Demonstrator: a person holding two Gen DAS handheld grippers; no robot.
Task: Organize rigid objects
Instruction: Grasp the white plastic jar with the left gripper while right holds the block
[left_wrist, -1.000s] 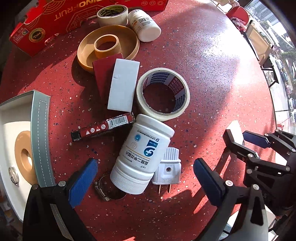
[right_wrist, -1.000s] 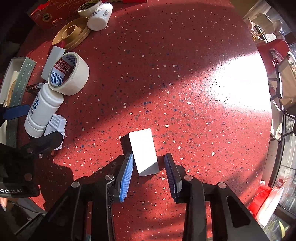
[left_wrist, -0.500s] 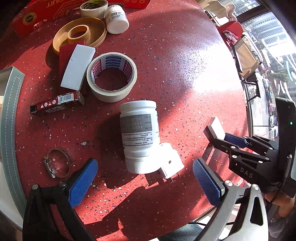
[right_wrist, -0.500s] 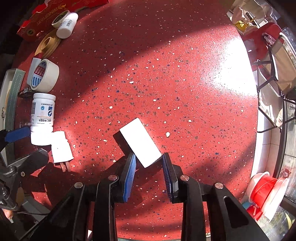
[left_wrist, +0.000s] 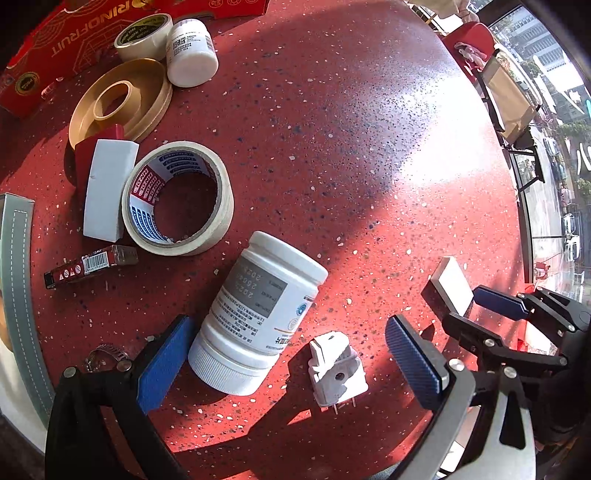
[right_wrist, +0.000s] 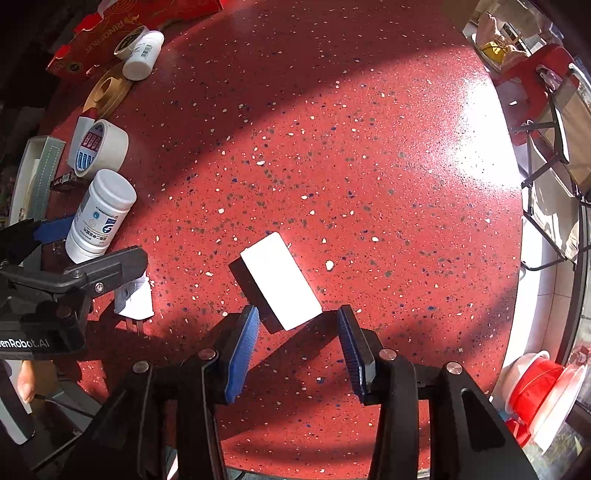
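My left gripper (left_wrist: 291, 363) is open over a white pill bottle (left_wrist: 258, 314) lying on its side and a white plug adapter (left_wrist: 336, 369), both between its blue pads. My right gripper (right_wrist: 295, 350) is open, its pads just short of a white-topped black block (right_wrist: 280, 282) lying flat on the red table (right_wrist: 332, 147). The block (left_wrist: 450, 284) and the right gripper (left_wrist: 480, 314) also show in the left wrist view. The bottle (right_wrist: 99, 218) and plug (right_wrist: 135, 299) show at the left of the right wrist view.
A masking tape roll (left_wrist: 177, 203), white foam block (left_wrist: 105, 192), small red pack (left_wrist: 88, 264), tan ring dish (left_wrist: 122, 103), second tape roll (left_wrist: 144, 37), small white bottle (left_wrist: 190, 55) and red carton (left_wrist: 55, 44) lie beyond. A grey box (left_wrist: 14, 277) and a hose clamp (left_wrist: 105, 356) sit at left. Chairs stand beyond the table edge.
The left gripper has shifted, and the bottle and plug now lie apart between its pads. The right gripper has opened wider around the block's near end.
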